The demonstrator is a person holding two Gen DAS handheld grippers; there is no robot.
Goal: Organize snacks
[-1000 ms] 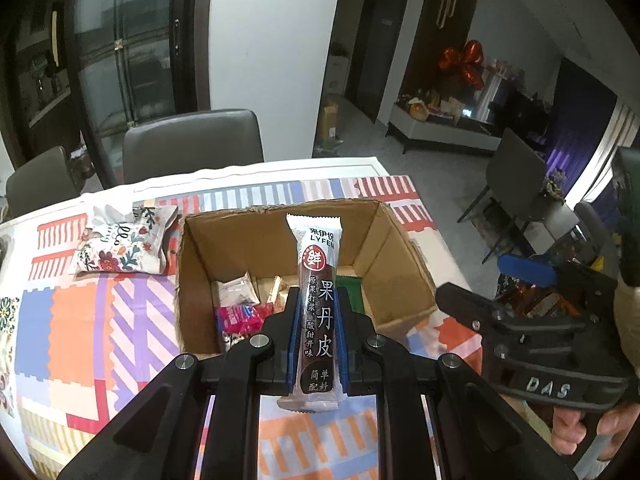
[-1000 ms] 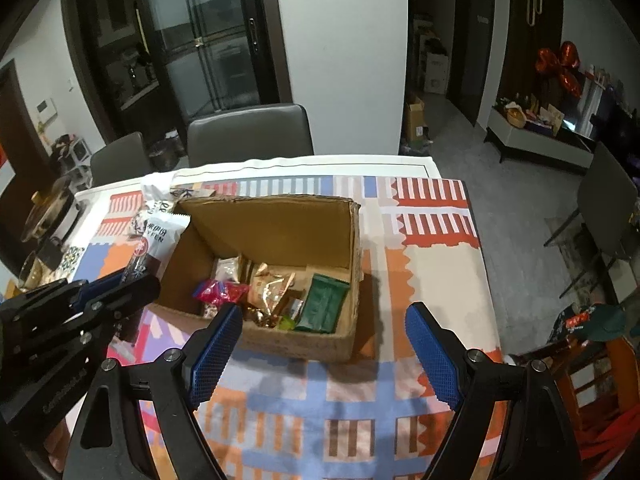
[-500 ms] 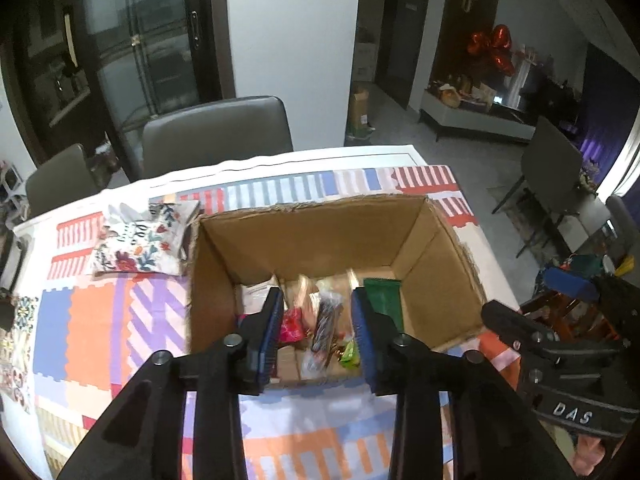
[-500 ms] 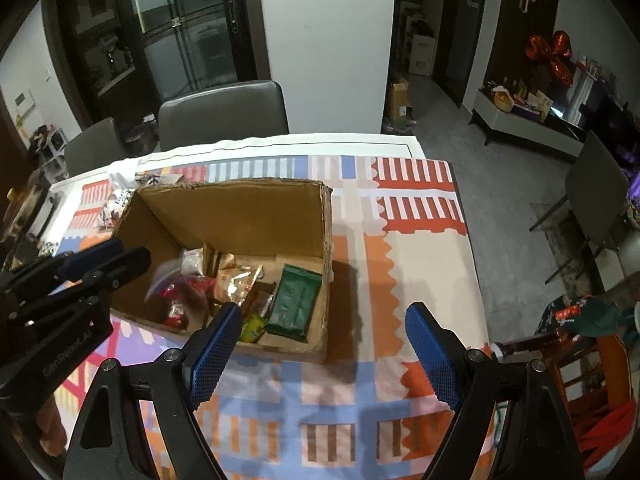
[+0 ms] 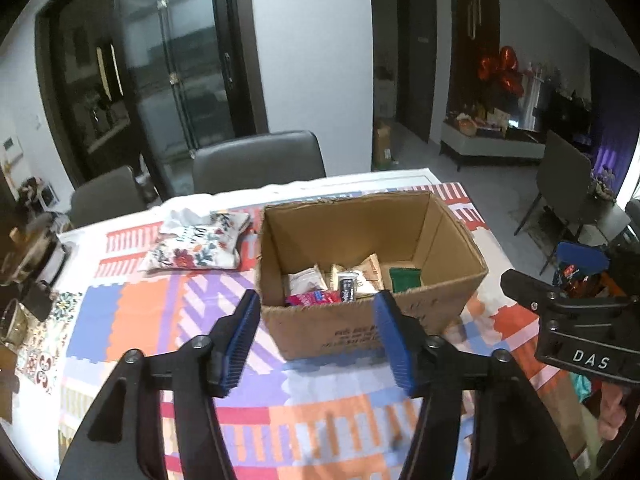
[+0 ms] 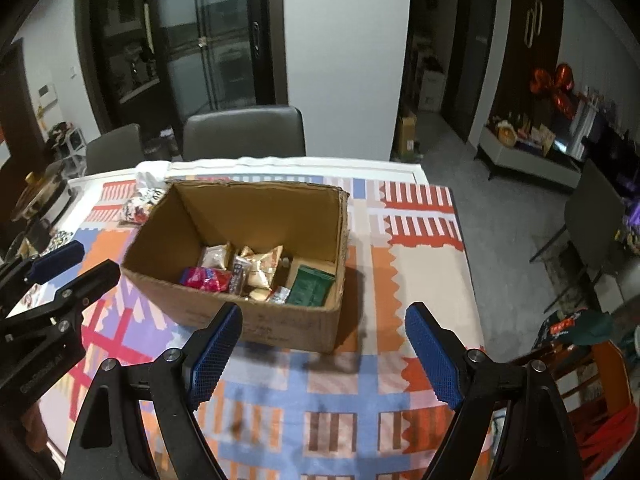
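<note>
- A brown cardboard box stood open on the table, on a cloth of orange, blue, purple and white blocks and stripes.
- The box's top edges looked worn and a bit torn, and small dark print ran along its near wall.
- Snacks lay in a loose heap on the bottom of the box.
- A pink-red packet lay at the left of the heap.
- Pale gold packets sat crumpled in the middle.
- A long dark snack bar lay among them, with its white end up.
- A flat dark green packet lay at the right side, near the box wall.
- A flowered bag lay on the cloth to the left of the box, outside it.
- The left gripper hung just in front of the box. Its jaws had just been opening, and nothing was between its blue pads.
- The right gripper also hung in front of the box, its jaws spread wide with nothing in them.
- A grey chair stood behind the table.
</note>
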